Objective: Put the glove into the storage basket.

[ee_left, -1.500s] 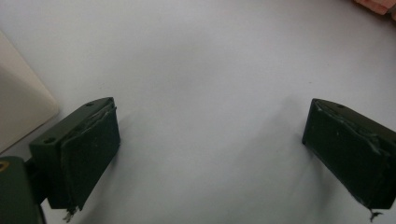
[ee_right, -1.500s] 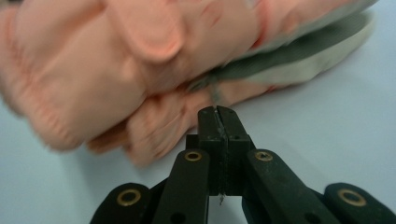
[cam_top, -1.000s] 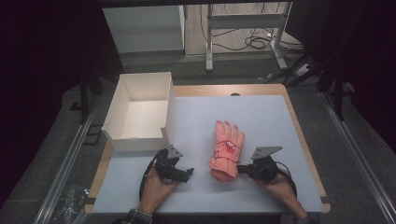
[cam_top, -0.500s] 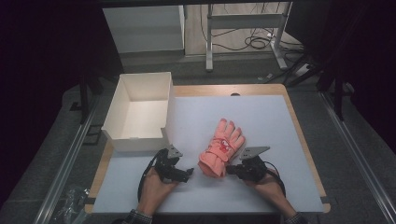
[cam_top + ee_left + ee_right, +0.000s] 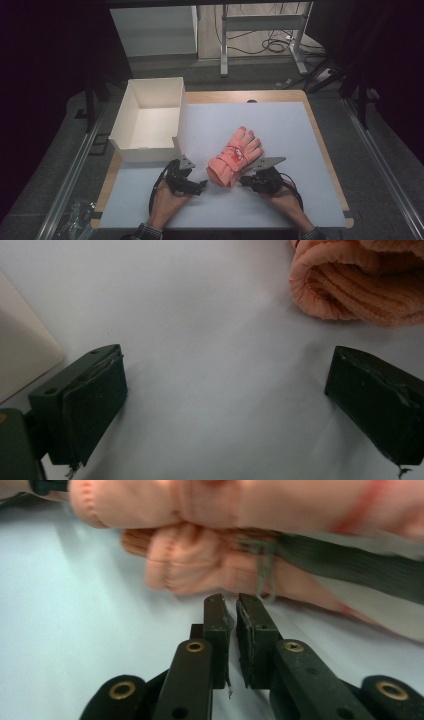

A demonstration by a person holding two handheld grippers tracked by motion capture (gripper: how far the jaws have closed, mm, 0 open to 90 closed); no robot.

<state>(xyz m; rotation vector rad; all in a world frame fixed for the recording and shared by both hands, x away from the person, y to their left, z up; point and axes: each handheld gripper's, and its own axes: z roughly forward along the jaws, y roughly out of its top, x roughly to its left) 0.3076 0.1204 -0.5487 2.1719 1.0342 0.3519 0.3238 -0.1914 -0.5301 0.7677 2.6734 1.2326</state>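
Wooden table (image 5: 280, 95) with a pale mat (image 5: 280, 125) on top; white open box (image 5: 150, 120) at 10 o'clock, pink glove (image 5: 235, 160) near center.

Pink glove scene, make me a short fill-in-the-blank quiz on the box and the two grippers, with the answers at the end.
1. The glove on the table is ____ in colour.
2. The jaws of the left gripper stand wide ____.
3. The white box holds ____.
4. The jaws of the right gripper are nearly ____, with the glove just beyond their tips.

Missing words: pink; open; nothing; shut
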